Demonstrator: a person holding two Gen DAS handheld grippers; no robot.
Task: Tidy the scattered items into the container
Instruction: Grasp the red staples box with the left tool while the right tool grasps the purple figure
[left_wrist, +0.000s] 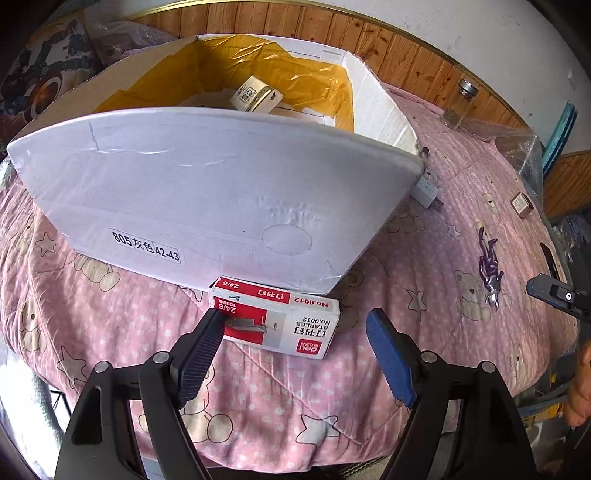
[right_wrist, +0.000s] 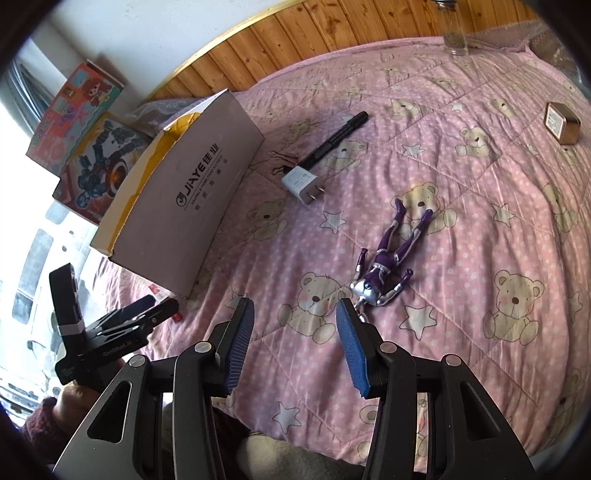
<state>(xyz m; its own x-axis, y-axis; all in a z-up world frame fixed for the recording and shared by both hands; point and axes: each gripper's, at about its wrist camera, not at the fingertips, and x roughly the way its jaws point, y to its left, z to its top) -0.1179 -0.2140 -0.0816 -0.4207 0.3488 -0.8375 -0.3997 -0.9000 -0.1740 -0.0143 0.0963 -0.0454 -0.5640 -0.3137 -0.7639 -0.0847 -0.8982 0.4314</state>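
- Left tongs: released, jaws spread wide. One pad already lies against the near end of the staple box; the other pad stands clear of it.
- Right tongs: also released and empty, hovering over the quilt just short of the toy figure.
- Staple box: it lies flat on the bed, touching the foot of the white shoe box that serves as the container. Expect a small, dense, stiff carton with smooth printed faces. Grip it across its short sides, near the middle, so that it cannot pivot.
- Toy figure: judged light, hard plastic with thin limbs. Take hold at the torso, not at an arm or leg.
- Farther out: charger plug, marker pen and binder clip lie beside the container.
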